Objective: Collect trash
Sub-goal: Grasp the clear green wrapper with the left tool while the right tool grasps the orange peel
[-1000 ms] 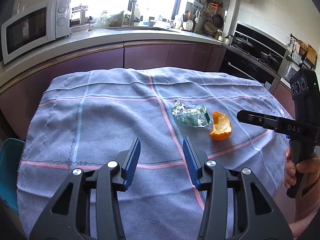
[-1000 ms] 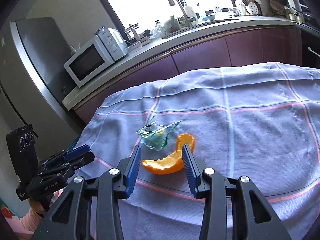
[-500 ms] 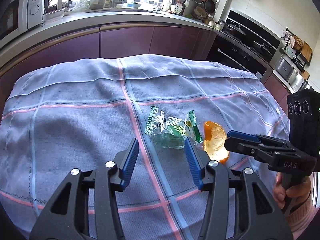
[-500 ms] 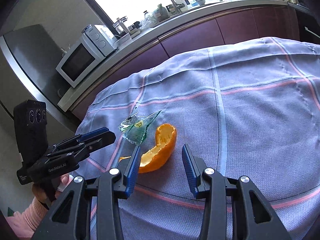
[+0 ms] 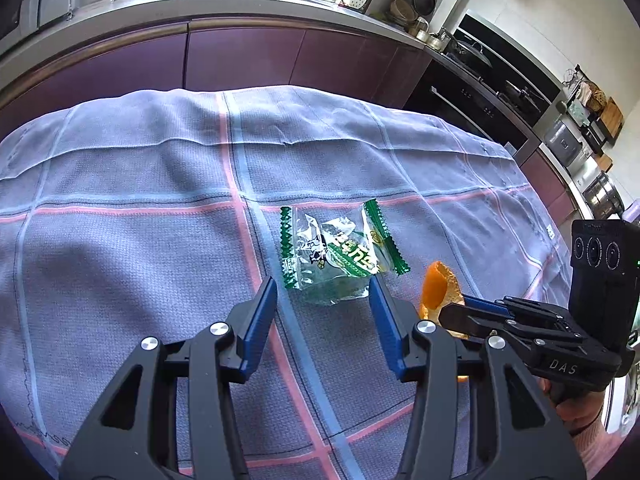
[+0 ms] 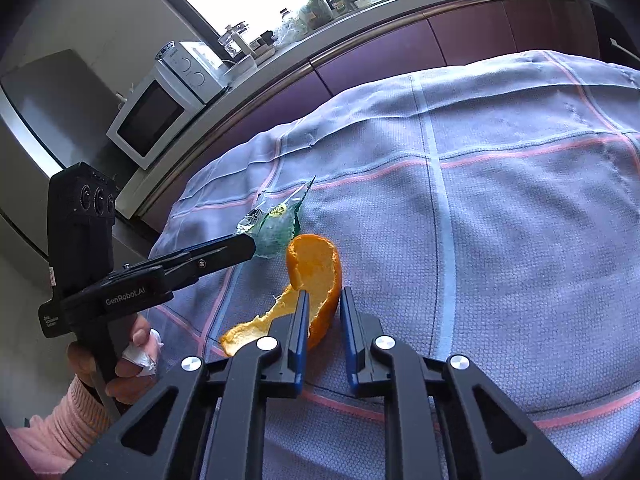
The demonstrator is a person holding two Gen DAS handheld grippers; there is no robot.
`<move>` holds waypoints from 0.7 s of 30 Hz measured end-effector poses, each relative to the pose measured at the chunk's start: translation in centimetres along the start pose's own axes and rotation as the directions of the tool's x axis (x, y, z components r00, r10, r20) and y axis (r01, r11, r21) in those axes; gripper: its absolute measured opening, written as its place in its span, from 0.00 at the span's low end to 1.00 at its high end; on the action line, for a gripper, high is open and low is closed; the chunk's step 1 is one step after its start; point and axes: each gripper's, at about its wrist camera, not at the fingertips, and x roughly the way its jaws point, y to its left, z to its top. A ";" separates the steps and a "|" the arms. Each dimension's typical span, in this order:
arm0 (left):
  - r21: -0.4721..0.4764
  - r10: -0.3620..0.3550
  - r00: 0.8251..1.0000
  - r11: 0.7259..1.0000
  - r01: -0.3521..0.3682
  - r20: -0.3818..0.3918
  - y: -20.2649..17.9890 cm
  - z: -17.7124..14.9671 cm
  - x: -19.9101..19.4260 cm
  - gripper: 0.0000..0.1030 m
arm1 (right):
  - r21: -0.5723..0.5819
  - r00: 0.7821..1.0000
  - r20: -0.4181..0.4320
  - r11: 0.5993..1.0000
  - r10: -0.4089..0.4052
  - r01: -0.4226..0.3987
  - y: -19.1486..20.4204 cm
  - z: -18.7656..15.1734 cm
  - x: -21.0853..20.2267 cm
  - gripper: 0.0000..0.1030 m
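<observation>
On the cloth-covered worktop (image 5: 120,248), the left gripper (image 5: 323,300) is spread before the wrapper (image 5: 340,252); at its 3 o'clock, the right gripper (image 6: 324,312) pinches the orange peel (image 6: 316,272).

Two pieces of trash lie on one checked cloth (image 5: 120,184): one green-edged wrapper (image 5: 340,252) and one orange peel (image 6: 316,276). Two grippers are in view, and one microwave (image 6: 160,108) stands on the counter.

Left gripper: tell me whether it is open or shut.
Open. The left gripper has its blue fingers spread wide, nothing between them, just short of the wrapper.
</observation>
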 end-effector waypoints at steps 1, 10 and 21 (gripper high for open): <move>-0.002 -0.005 1.000 1.000 0.005 0.005 0.0 0.1 -0.1 0.47 | 0.002 1.000 0.001 1.000 0.000 0.000 -0.1 0.0 0.0 0.11; -0.017 -0.024 1.000 1.000 0.024 -0.001 0.5 1.4 0.1 0.49 | -0.002 0.999 0.045 1.000 0.009 -0.008 -0.3 1.3 -1.1 0.05; -0.027 -0.028 0.998 0.999 0.026 -0.062 0.1 1.3 2.1 0.24 | 0.029 0.997 0.074 0.999 0.028 -0.031 -1.2 3.8 -0.1 0.05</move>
